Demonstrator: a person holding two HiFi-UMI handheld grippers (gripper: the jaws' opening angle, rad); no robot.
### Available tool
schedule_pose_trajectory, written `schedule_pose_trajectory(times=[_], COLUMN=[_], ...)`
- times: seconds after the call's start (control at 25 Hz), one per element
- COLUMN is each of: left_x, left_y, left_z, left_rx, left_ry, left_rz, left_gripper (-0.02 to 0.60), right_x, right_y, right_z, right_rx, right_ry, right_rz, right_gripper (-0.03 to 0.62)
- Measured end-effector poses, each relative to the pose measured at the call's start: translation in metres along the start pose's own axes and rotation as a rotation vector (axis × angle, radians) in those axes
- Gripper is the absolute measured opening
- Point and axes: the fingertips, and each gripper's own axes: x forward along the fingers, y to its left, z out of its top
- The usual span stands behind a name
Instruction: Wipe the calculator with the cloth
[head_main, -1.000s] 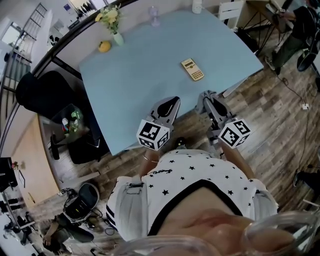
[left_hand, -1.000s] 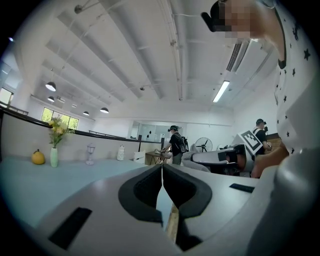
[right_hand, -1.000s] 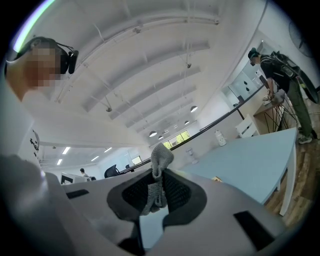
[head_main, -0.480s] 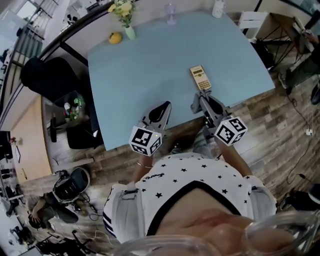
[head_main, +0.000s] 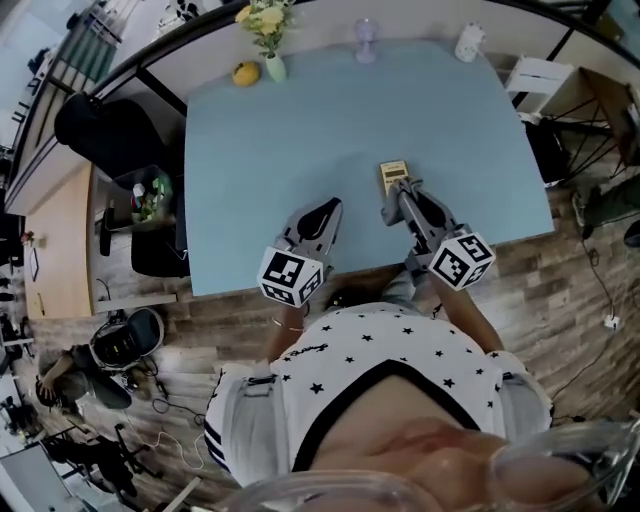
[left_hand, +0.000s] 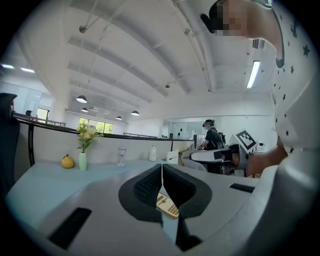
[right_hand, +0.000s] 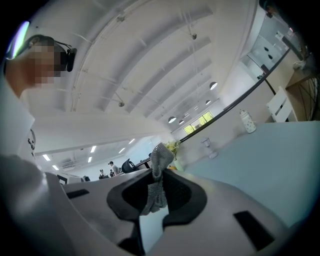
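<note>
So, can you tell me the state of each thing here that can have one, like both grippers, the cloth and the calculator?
left gripper: jaws shut, nothing held.
right gripper: jaws shut on the cloth.
cloth: pinched between the jaws, crumpled.
calculator: lying flat on the table, keys up, near end hidden by the right gripper.
vase: upright, holding flowers.
</note>
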Motion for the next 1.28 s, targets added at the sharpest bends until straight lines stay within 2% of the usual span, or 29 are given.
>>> schedule_pose_trajectory(times=[0.16,0.32,0.88,1.08,1.28], left_x=[0.023,0.033,0.054,0.057,0.054], left_y=[0.006,0.013,0.016,0.012,0.012], left_z=[0.010,0.016,0.013,0.014,0.009], left_rx=[0.011,-0.001,-0.050,-0.045,-0.036], left_ry=[-0.015,-0.030,-0.036,-0.047,-0.031], left_rz=[0.053,0.131,0.345,0.388,0.392], left_gripper=[0.031,0.031,0.031,0.031,0.031], right_x=[0.007,0.023,0.067,0.078,0.094], right_y=[-0.026,-0.047,-0.122,-0.135,-0.140], right_z=[0.015,0.017,-0.028,-0.049,-0.074], right_rx=[-0.012,-0.027,-0.152,-0.192,-0.217], right_ry=[0.023,0.089,0.422,0.502,0.562], right_rz=[0.031,0.071,0.135,0.165,0.159], right_gripper=[0.049,0.049,0.051,0.051,0.051])
